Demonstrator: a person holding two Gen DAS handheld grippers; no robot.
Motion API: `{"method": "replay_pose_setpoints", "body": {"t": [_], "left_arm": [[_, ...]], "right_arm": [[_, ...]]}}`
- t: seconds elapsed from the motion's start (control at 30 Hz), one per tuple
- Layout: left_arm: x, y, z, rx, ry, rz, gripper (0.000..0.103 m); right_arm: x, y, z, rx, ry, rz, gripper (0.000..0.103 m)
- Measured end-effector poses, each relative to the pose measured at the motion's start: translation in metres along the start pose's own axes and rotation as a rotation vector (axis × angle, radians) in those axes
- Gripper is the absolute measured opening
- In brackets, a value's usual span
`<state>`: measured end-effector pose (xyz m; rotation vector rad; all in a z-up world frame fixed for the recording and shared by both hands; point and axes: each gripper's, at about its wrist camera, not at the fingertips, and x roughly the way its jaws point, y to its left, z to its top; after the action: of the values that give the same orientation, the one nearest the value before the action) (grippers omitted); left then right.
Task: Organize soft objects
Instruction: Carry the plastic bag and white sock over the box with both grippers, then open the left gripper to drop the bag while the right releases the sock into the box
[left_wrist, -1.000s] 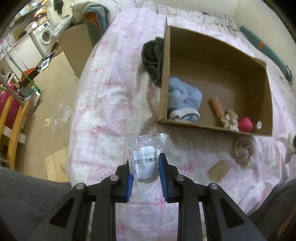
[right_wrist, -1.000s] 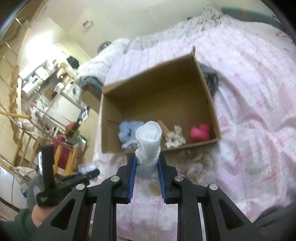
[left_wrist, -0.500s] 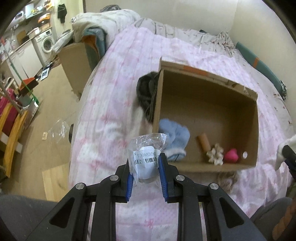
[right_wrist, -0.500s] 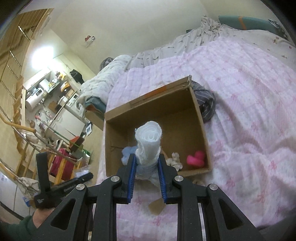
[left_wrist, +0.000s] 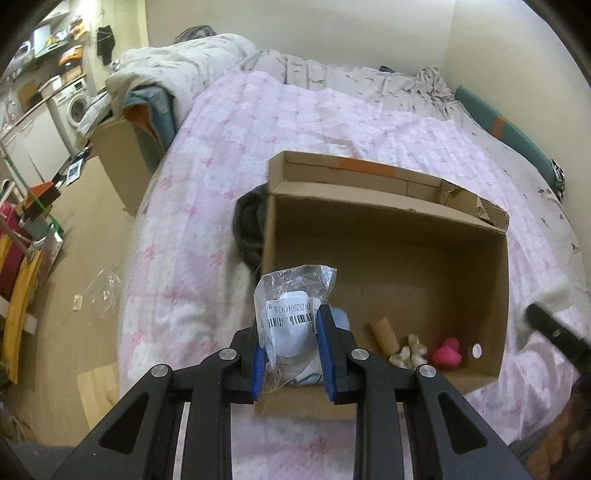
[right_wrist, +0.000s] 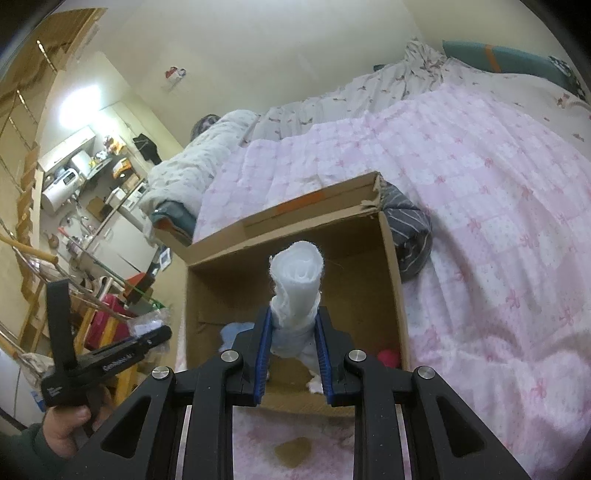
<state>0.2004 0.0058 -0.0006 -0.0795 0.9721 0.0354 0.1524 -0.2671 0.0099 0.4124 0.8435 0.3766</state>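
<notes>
My left gripper (left_wrist: 291, 328) is shut on a clear plastic bag (left_wrist: 295, 302) with a white barcode label, held above the near left corner of the open cardboard box (left_wrist: 388, 221). My right gripper (right_wrist: 293, 328) is shut on a white rolled cloth (right_wrist: 297, 280) that stands up between the blue pads, over the box (right_wrist: 391, 266). Inside the box lie a light blue cloth (left_wrist: 341, 319), a tan roll (left_wrist: 382, 332), a cream knotted toy (left_wrist: 410, 350) and a pink heart-shaped thing (left_wrist: 447, 352). The left gripper (right_wrist: 147, 338) also shows at the left of the right wrist view, in a hand.
The box sits on a pink quilted bed (left_wrist: 221, 184). A dark grey striped cloth (left_wrist: 249, 229) lies against the box's outer left wall. A tan flat piece (right_wrist: 293, 450) rests on the quilt in front of the box. Floor clutter and a second carton (left_wrist: 118, 166) stand beyond the bed's left edge.
Both grippers rose and tilted up, so the box slid lower in both views and more bed and wall show. Both still hold the same things. The frayed toy before the box dropped from sight.
</notes>
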Motion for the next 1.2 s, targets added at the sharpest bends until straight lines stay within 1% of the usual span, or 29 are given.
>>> {"method": "replay_pose_setpoints", "body": {"t": [0.1,0.2,0.3,0.37,0.5,0.6,0.77,1.2], "left_arm": [[0.011,-0.009,0.001,0.018,-0.033,-0.035,0.022],[0.024,-0.015,-0.004,0.048,-0.045,-0.032,0.022],[0.036,-0.013,-0.008,0.045,-0.019,-0.036,0.022],[0.042,-0.01,-0.009,0.02,0.0,-0.056,0.022],[0.047,-0.005,-0.011,0.0,0.003,-0.052,0.022],[0.048,-0.004,-0.013,-0.01,0.007,-0.074,0.022],[0.049,-0.01,-0.014,0.016,0.008,-0.072,0.022],[0.049,-0.013,-0.016,0.024,0.016,-0.072,0.022]], "right_arm": [[0.02,-0.011,-0.006,0.028,0.043,-0.002,0.025],[0.039,-0.024,-0.016,0.082,0.108,-0.02,0.025],[0.047,-0.025,-0.018,0.064,0.133,-0.043,0.025],[0.049,-0.026,-0.02,0.062,0.138,-0.048,0.025],[0.054,-0.028,-0.023,0.062,0.157,-0.064,0.025],[0.059,-0.026,-0.023,0.049,0.17,-0.072,0.025],[0.064,-0.021,-0.025,0.027,0.187,-0.086,0.025],[0.068,-0.017,-0.027,0.01,0.203,-0.09,0.025]]}}
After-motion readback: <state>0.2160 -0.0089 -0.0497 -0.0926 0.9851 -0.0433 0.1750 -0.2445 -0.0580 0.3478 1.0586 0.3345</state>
